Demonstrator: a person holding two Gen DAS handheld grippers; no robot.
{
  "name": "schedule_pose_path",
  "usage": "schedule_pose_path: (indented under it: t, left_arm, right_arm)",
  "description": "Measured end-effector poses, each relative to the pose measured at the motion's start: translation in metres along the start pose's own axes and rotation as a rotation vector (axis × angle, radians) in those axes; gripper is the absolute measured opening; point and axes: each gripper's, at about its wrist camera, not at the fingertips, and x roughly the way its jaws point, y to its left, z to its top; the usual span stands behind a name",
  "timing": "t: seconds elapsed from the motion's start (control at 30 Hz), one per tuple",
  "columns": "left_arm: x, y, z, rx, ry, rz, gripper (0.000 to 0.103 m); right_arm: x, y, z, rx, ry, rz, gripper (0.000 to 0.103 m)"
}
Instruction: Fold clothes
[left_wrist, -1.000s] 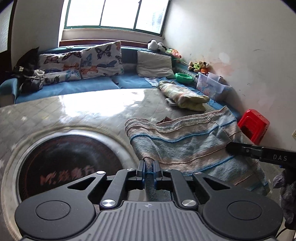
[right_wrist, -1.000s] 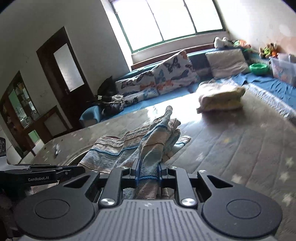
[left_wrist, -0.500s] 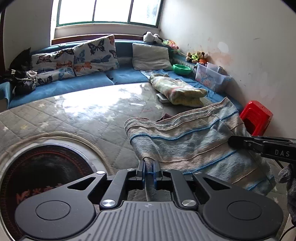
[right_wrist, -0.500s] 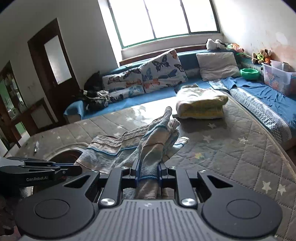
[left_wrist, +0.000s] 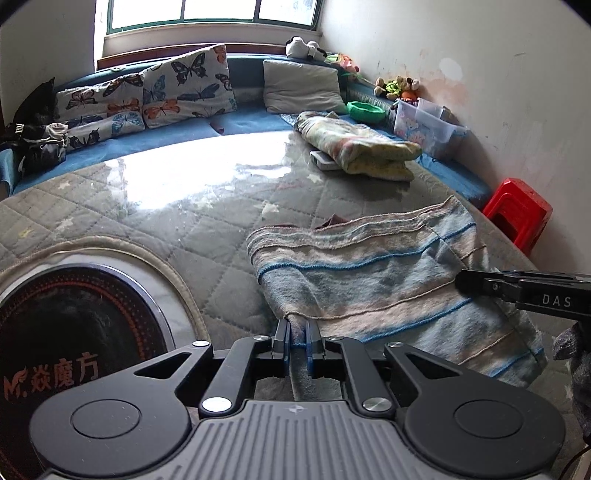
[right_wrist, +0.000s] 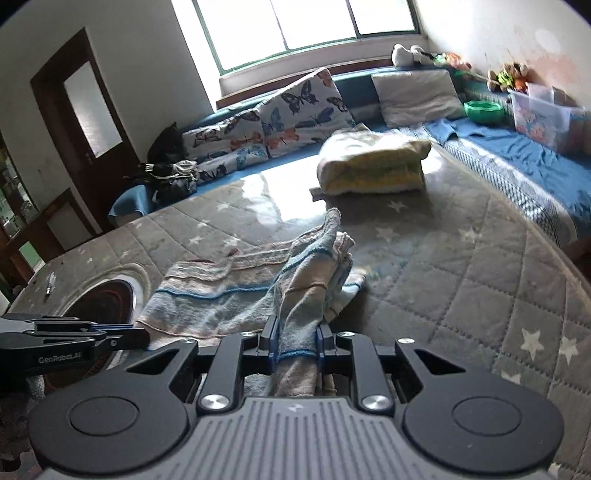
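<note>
Below, the left gripper stands nearly closed, its pads pinching a thin edge of the striped towel, which spreads ahead of the fingers over the quilted table cover. Right gripper: jaws opening, a thick bunched fold of towel between them and pressed by both pads.

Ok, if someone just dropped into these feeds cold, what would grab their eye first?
Probably the striped towel, spread on the quilted table cover, one edge pinched in the left tool and a bunched fold between the pads of the right tool, whose jaws are opening. Next, the folded yellow blanket further back, and the dark round panel set into the cover at the left.
</note>
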Motion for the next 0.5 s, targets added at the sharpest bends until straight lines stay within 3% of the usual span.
schedule_pose_path:
  t: [0.1, 0.17, 0.27, 0.5]
  left_arm:
    - [0.001, -0.001, -0.001, 0.006, 0.002, 0.011, 0.014]
    - [0.0, -0.001, -0.004, 0.011, 0.002, 0.02, 0.015]
    - [-0.004, 0.001, -0.008, 0.014, 0.005, 0.03, 0.024]
    - [-0.018, -0.001, -0.023, 0.035, -0.003, 0.039, 0.036]
  right_arm:
    - [0.002, -0.002, -0.004, 0.001, 0.01, -0.013, 0.029]
    - [0.0, 0.0, -0.006, -0.008, 0.01, -0.035, 0.03]
    - [-0.008, 0.005, -0.011, -0.033, -0.007, -0.052, 0.037]
    - [-0.035, 0.016, -0.022, -0.069, -0.064, -0.047, 0.037]
